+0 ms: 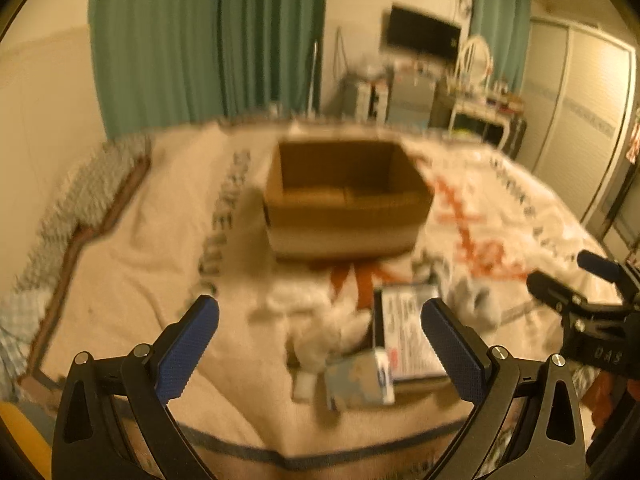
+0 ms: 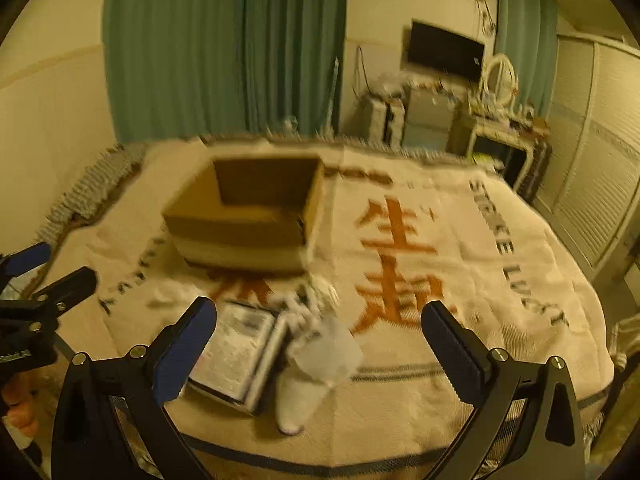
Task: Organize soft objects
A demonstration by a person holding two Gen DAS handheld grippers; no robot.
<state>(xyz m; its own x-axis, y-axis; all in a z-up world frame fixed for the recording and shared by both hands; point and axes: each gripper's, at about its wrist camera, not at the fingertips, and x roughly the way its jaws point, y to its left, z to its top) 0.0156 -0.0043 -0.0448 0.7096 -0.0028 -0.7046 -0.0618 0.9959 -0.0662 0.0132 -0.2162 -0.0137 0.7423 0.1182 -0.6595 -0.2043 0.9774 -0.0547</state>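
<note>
An open cardboard box stands on a cream blanket on the bed; it also shows in the right wrist view. In front of it lies a blurred pile: a white fluffy toy, a grey sock, a flat printed package and a small blue-white packet. In the right wrist view I see the package and white-grey socks. My left gripper is open above the pile. My right gripper is open above the socks. Both are empty.
The blanket carries orange characters and dark lettering. Green curtains, a wall TV, a dressing table and wardrobe doors lie beyond the bed. A patterned pillow lies at the bed's left edge.
</note>
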